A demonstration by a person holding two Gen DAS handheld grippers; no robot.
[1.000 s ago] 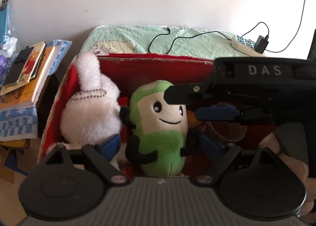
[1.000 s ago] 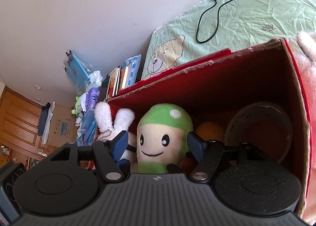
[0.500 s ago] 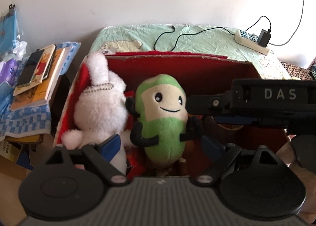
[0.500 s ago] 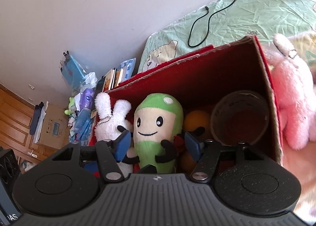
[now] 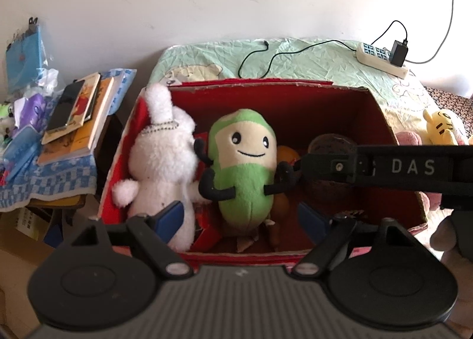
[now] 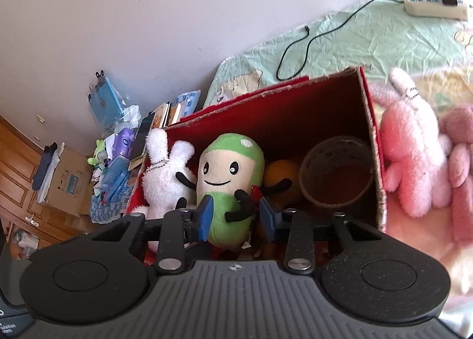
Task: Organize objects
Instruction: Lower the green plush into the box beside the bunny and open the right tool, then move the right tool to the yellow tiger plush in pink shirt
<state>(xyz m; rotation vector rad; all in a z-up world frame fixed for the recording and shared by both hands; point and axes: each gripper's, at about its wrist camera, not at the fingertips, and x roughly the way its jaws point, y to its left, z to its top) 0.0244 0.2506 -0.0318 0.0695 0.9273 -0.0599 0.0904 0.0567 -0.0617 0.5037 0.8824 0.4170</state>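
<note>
We have drawn both grippers back from the red box (image 5: 384,120); the left gripper (image 5: 241,217) gapes empty, the right gripper (image 6: 235,217) stands narrowly open around the green plush (image 6: 229,179) at frame centre, grip uncertain.

A white power strip (image 5: 381,59) is lying on the green bedsheet (image 5: 310,61) near the wall, with a black charger (image 5: 398,53) plugged in and its cable (image 5: 266,56) trailing across the sheet. Beside the bed, books (image 5: 77,114) are sitting stacked on a blue checked cloth (image 5: 50,185).
</note>
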